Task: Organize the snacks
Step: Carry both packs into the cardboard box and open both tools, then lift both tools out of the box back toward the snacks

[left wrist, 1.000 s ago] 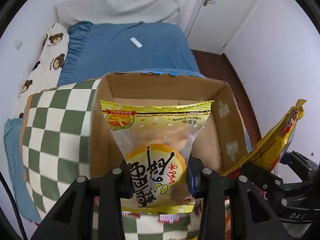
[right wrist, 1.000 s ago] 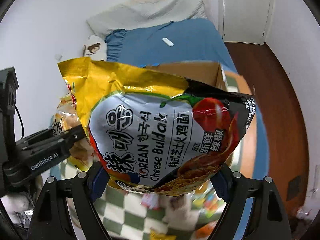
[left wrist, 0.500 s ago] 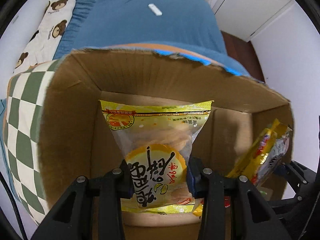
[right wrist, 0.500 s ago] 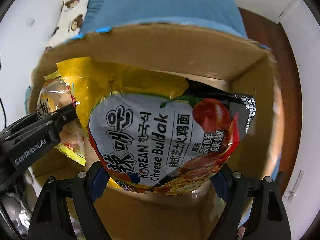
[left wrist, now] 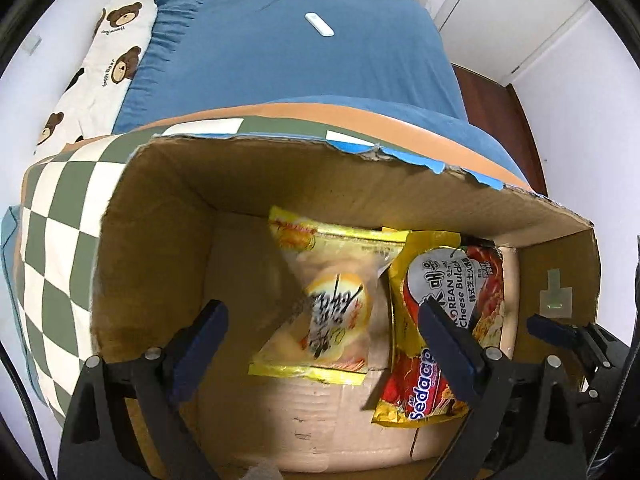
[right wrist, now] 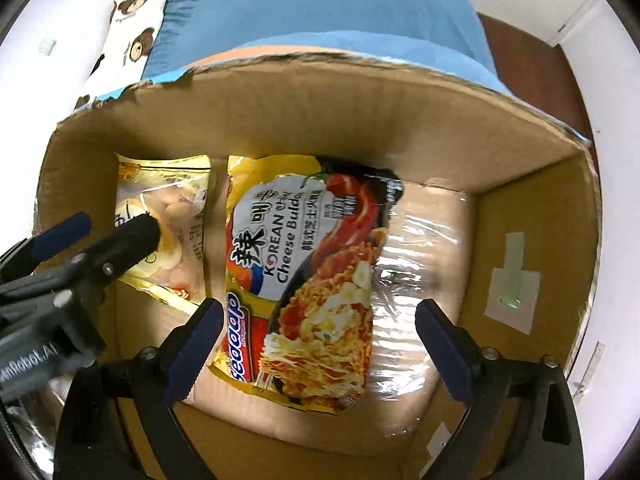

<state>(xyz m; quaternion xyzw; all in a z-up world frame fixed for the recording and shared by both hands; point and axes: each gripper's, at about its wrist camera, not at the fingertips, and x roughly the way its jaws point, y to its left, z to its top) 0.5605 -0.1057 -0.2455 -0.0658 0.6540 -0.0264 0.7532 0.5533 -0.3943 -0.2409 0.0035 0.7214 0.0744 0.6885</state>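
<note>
Both packets are lying inside the cardboard box (left wrist: pixel 168 216). The left gripper (left wrist: pixel 320 320) is hanging above the box floor, jaws opening wide, gripping nothing; the yellow cake packet (left wrist: pixel 328 300) is lying loose directly beneath it. The right gripper (right wrist: pixel 318 330) is likewise opening, nothing pinched; the noodle packet (right wrist: pixel 304 276) is lying flat below it, long axis running from the box's far wall toward the near side. Inside the box, cake packet sitting just left of noodle packet. Next move probably lifting both grippers clear of the box.
</note>
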